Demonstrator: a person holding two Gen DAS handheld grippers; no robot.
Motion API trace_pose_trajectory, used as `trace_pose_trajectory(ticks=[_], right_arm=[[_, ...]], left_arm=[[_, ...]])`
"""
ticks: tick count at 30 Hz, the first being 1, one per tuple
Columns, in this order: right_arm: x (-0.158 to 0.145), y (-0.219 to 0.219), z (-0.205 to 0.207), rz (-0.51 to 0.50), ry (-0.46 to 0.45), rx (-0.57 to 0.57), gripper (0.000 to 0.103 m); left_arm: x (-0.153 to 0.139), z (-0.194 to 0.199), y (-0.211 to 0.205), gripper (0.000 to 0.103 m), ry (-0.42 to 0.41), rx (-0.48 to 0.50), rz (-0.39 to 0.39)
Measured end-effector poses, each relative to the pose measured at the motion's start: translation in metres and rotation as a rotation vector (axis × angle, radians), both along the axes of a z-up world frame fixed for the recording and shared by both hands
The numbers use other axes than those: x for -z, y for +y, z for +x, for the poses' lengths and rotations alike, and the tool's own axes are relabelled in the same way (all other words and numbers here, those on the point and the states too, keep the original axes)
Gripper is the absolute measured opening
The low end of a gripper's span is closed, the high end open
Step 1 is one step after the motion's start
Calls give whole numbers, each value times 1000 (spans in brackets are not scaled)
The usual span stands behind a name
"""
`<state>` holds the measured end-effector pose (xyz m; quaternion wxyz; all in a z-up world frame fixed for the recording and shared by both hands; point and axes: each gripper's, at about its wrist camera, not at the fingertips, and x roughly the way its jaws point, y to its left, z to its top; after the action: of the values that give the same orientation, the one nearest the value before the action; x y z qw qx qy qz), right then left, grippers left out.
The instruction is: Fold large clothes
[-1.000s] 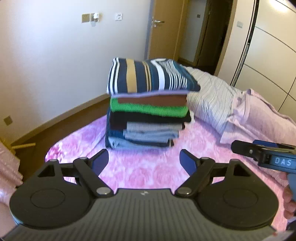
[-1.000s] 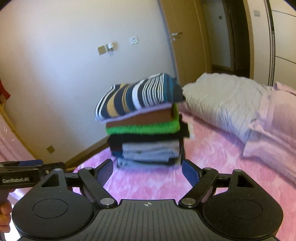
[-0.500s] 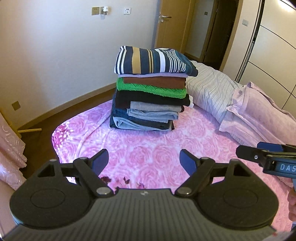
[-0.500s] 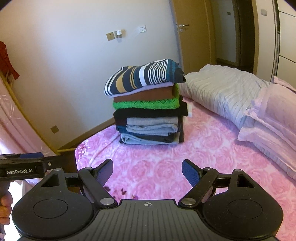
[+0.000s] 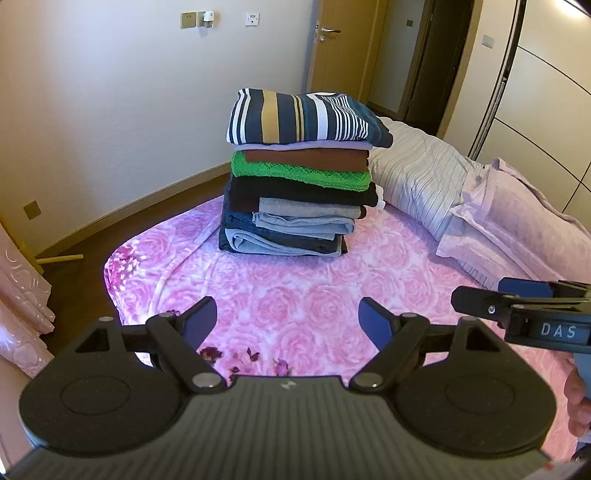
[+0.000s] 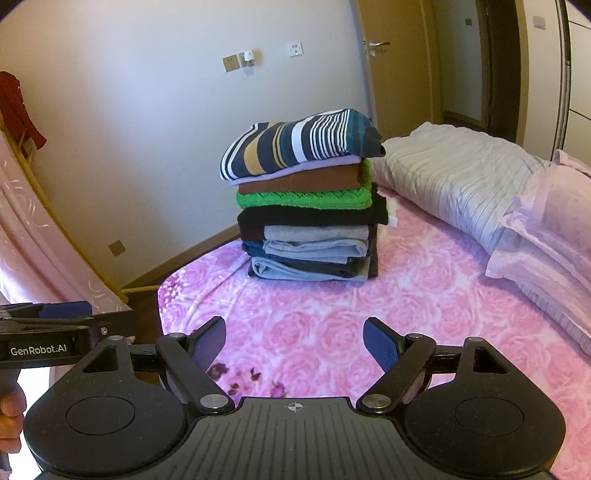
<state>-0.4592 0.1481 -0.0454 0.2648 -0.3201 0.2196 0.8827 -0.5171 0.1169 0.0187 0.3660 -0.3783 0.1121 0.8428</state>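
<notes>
A tall stack of folded clothes [image 5: 299, 192] [image 6: 310, 221] stands on the pink rose-patterned bed cover [image 5: 317, 295] [image 6: 332, 314]. A navy, white and tan striped garment [image 5: 303, 116] [image 6: 299, 147] lies on top, over brown, green, black, grey and denim layers. My left gripper [image 5: 288, 319] hangs open well short of the stack, nothing between its fingers. My right gripper [image 6: 294, 341] is open too, equally far back and empty. Each gripper shows at the edge of the other's view: the right one [image 5: 524, 310], the left one [image 6: 48, 332].
A grey striped quilt [image 5: 424, 177] [image 6: 461, 173] and pink pillows [image 5: 517, 221] [image 6: 546, 236] lie right of the stack. A wall with sockets [image 5: 195, 18] stands behind, a wooden door [image 5: 336, 48] beyond. The bed's left edge drops to a dark floor [image 5: 85, 258]. Pink fabric [image 6: 48, 236] hangs at left.
Both grippers have drawn back from the stack and risen slightly, so the stack looks smaller and more bed cover shows. Both stayed open and empty.
</notes>
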Motion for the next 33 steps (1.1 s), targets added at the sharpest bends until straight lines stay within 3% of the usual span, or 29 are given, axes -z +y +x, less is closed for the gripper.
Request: trace_pose_trajectory(ticks=[33], right_arm=[[11,7,-6,-16,-25,10,79]], left_arm=[[6,-7,13,81,-11,30,-21]])
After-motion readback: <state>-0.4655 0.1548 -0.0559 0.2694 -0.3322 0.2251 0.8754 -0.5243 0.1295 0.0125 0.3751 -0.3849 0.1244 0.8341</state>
